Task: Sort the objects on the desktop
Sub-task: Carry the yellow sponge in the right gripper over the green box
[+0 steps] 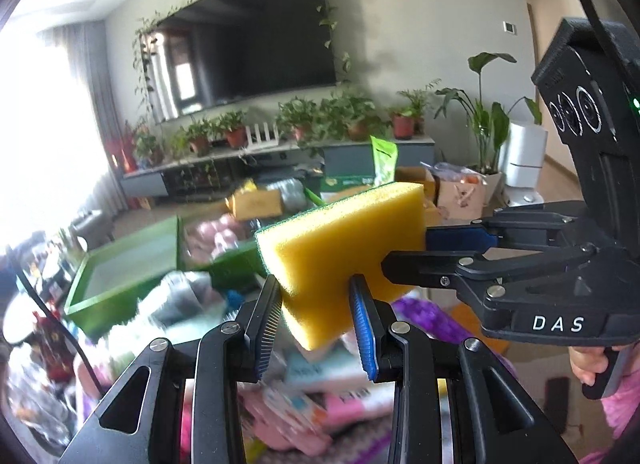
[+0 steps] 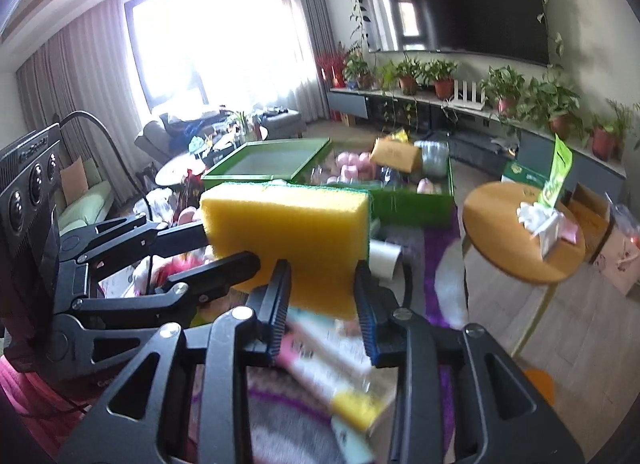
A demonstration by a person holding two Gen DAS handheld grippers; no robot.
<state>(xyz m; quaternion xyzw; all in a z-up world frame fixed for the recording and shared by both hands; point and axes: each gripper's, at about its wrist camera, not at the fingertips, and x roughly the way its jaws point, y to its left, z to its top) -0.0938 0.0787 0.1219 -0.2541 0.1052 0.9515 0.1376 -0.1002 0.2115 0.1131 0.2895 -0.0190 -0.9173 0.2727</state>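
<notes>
Between both tools (image 1: 316, 304) (image 2: 322, 296): sponge (image 1: 344, 240) clamped; round table (image 2: 500, 260) right view only.

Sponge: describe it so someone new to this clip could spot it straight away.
Start from the green tray in mid-room. In front of it, held up in the air, both grippers, left and right, clamp one sponge. It is the only yellow foam block, with a thin green scouring layer on its back face.

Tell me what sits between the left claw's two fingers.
The yellow sponge: the left claw pinches one end, and the right claw grips the other. Both wrist views show it.
</notes>
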